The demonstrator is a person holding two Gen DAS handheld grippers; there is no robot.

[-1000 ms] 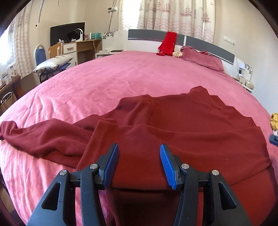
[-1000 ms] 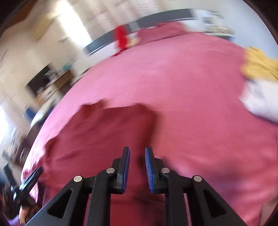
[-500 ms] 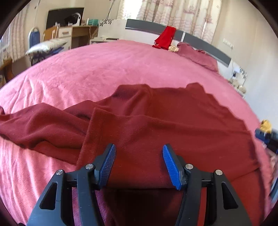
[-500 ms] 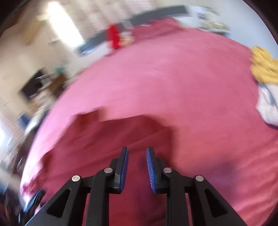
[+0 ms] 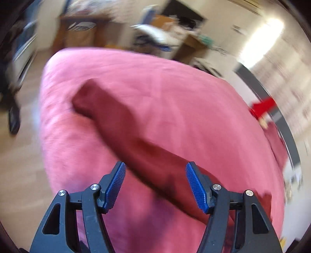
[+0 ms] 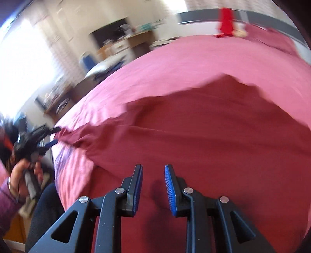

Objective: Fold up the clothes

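Note:
A dark red long-sleeved garment point(image 6: 213, 136) lies spread on the pink bed cover point(image 6: 194, 58). Its sleeve point(image 5: 136, 140) runs from the bed's corner down under my left gripper point(image 5: 155, 175). That gripper's jaws are opening wide, and the sleeve lies below the gap with no pad pressing on it. In the right wrist view the left gripper point(image 6: 56, 135) sits at the sleeve's cuff end, held by a hand point(image 6: 21, 169). My right gripper point(image 6: 153, 175) hovers over the garment's body, its jaws a little apart with nothing between them. Both views are blurred.
A bright red garment point(image 6: 225, 17) hangs on the grey headboard. A desk point(image 6: 136, 39) and a blue chair point(image 6: 87, 60) stand beyond the bed's far left side. Wooden floor point(image 5: 19, 155) lies past the bed's corner.
My left gripper has swung left from the garment's body to the sleeve, rolling as it went, and its jaws have widened. My right gripper has moved left from the garment's right edge over its body.

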